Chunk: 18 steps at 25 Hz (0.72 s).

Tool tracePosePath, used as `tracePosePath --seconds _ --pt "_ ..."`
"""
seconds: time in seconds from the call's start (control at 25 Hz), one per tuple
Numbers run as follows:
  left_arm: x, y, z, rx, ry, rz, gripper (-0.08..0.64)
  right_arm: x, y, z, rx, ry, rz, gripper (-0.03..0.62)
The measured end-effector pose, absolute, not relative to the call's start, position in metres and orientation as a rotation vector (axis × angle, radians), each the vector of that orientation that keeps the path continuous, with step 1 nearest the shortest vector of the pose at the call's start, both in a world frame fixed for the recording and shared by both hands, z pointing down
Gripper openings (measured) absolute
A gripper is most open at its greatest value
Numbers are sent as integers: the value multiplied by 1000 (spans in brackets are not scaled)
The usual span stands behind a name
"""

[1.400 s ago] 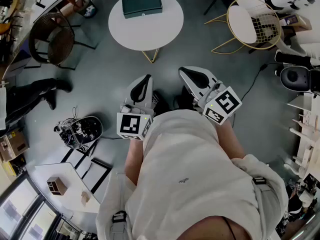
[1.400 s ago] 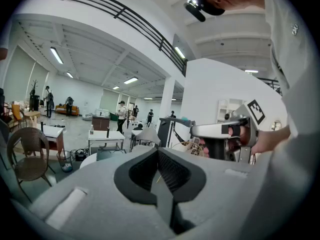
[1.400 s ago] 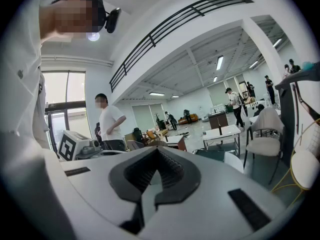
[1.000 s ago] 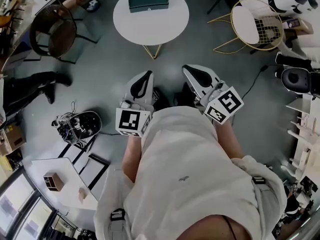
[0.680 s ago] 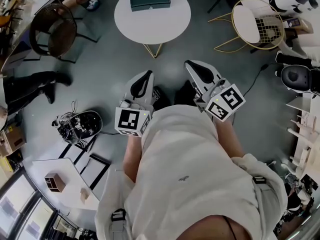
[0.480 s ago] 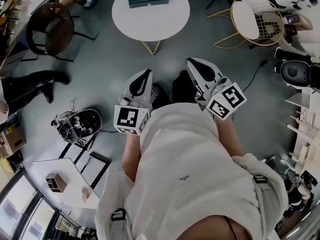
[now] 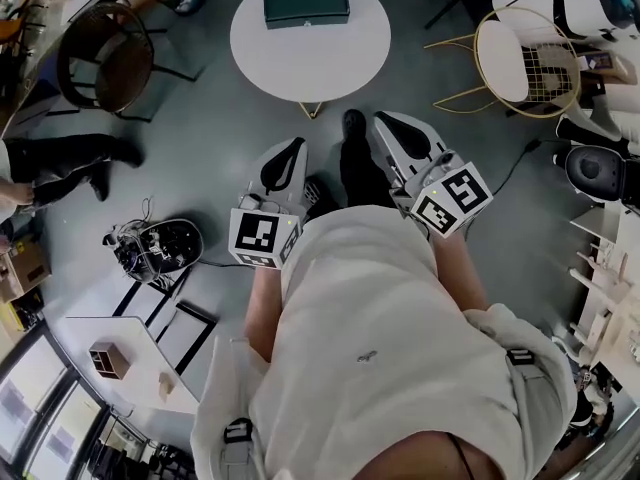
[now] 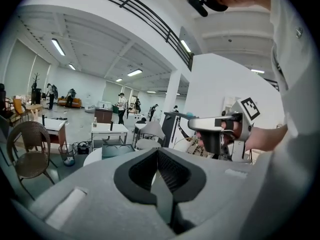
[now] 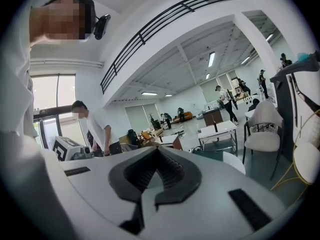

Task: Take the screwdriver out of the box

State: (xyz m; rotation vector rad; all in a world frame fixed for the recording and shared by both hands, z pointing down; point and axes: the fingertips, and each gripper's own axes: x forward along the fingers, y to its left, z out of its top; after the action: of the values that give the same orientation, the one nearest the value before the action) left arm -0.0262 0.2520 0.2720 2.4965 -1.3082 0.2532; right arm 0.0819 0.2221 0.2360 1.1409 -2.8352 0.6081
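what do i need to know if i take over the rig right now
Left gripper: shut, empty.
Right gripper: shut, empty.
Both are held over the floor, short of the round white table.
Dark green box lies on the table's far side, lid closed; no screwdriver in sight.
Done: nothing yet.
Left: reach the table, open the box, take the screwdriver out.

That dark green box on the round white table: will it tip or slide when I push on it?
The box lies flat and low, so it probably won't tip. The table top looks smooth, so a sideways push may slide it. Its straight edges suggest a rigid case; weight can't be judged.
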Motion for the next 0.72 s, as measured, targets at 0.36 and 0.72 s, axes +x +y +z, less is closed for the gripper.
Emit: tracePosePath --seconds 0.36,0.72 --pt "0 161 260 2445 -1382 254 11 100 115 220 1036 -2920 578 6" --pt "35 94 266 2332 -1430 211 11 121 38 230 870 -2948 612 6"
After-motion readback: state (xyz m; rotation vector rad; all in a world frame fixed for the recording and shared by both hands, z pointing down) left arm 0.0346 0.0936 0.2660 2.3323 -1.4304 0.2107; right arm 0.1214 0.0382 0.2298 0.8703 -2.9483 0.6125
